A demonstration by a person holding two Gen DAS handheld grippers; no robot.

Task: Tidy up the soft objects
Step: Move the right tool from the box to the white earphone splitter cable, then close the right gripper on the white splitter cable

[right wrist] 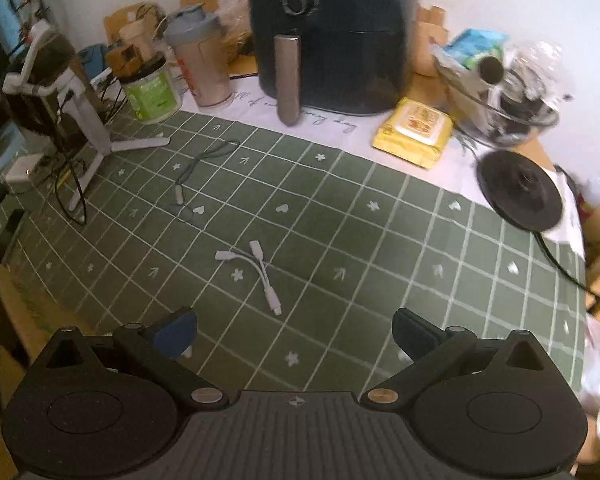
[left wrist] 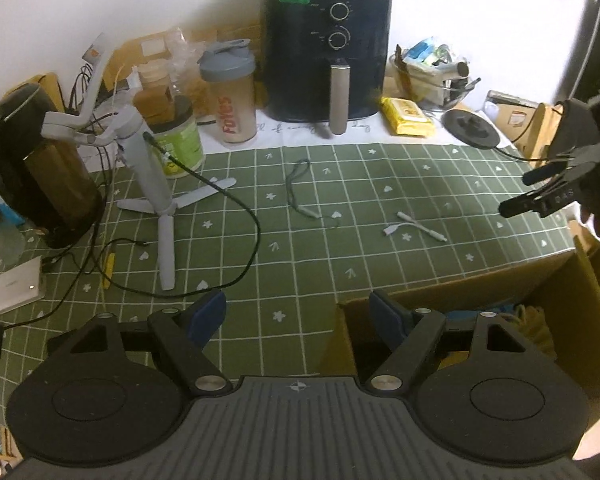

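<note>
White adapter cable [right wrist: 256,270] lies loose on the green cloth [right wrist: 380,248], in front of the air fryer [right wrist: 332,32]; grey strap [right wrist: 198,170] left of it; both tongs, right [right wrist: 294,332] and left [left wrist: 298,312], gape empty; risk: thin cable slips the pads, or cloth bunches.

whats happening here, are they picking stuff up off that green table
Not yet. A person holds two grippers over the green checked tablecloth, and both the left gripper and right gripper are open and empty. Two small cables lie loose on the cloth: a white adapter cable just ahead of the right gripper and a grey cord farther back. A cardboard box sits at the table's near edge, below the left gripper.
</note>
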